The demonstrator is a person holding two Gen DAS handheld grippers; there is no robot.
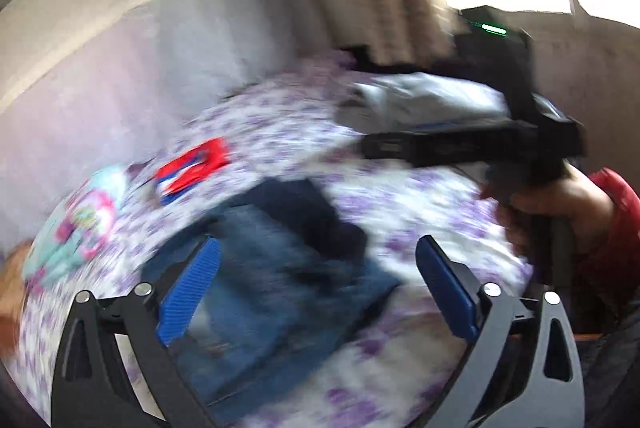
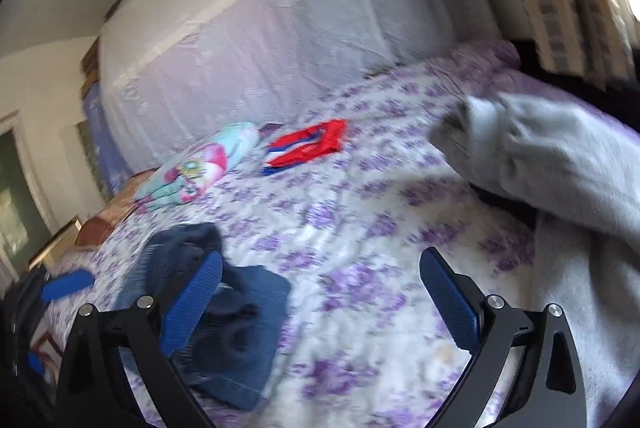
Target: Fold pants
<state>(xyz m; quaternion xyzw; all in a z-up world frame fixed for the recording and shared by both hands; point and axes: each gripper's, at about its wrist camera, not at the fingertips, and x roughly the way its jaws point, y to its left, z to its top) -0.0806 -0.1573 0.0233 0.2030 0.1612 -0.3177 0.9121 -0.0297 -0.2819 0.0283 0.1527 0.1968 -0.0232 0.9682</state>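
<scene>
Folded jeans [image 1: 276,268] lie near the floral bedspread's [image 2: 360,228] left edge; both the left gripper [image 1: 320,288] and right gripper [image 2: 324,292] hover spread apart, empty.

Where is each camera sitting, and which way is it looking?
Left wrist view: sits on the left gripper, looking down over its open blue fingers at the folded jeans on the flowery bedspread; the person's other hand in a red sleeve shows, holding the right gripper.
Right wrist view: sits on the right gripper, open too, looking across the bed towards grey clothing.
Both share: jeans, bedspread, red garment, teal garment.
</scene>
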